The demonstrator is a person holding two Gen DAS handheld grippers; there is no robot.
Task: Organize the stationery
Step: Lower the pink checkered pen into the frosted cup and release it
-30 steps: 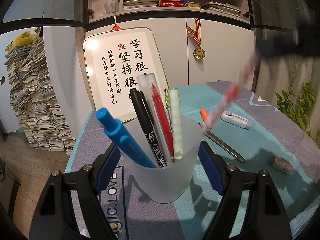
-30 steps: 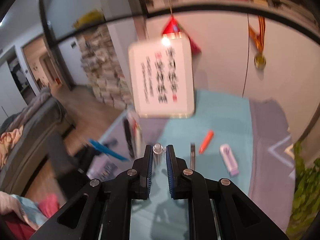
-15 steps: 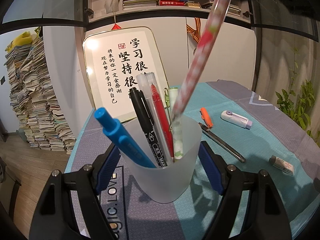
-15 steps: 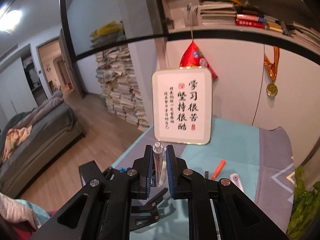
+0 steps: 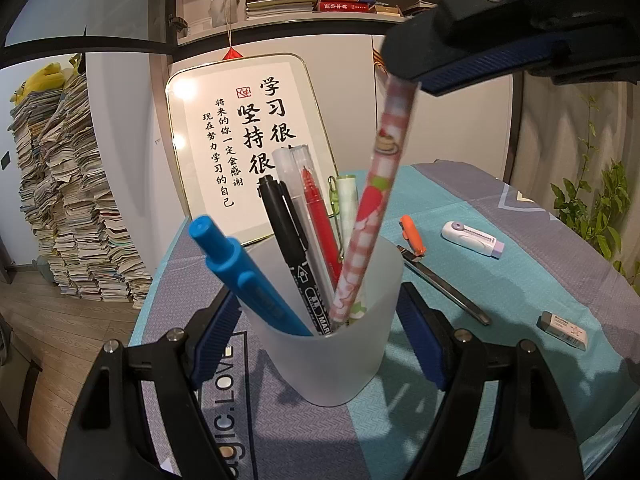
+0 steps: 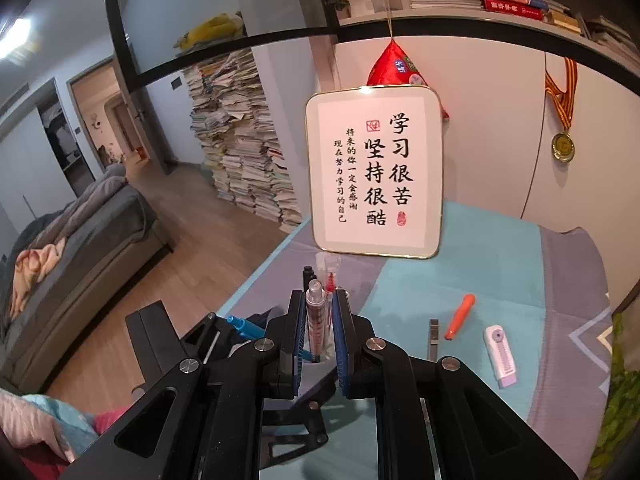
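Left wrist view: left hand-held gripper (image 5: pixel 320 340) clamps the frosted cup (image 5: pixel 324 344) at lower centre; the checked pen (image 5: pixel 370 216) slants in from upper right, tip inside. Right wrist view: right hand-held gripper (image 6: pixel 319 328) pinches that pen; best lowered straight, released only once seated

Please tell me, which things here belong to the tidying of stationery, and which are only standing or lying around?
Belonging to the job:
- frosted cup, between the left tongs
- patterned pen, gripped by the right tongs, its tip in the cup
- orange pen, utility knife, correction tape, eraser, on the table

Just around:
- framed calligraphy
- medal
- paper stacks
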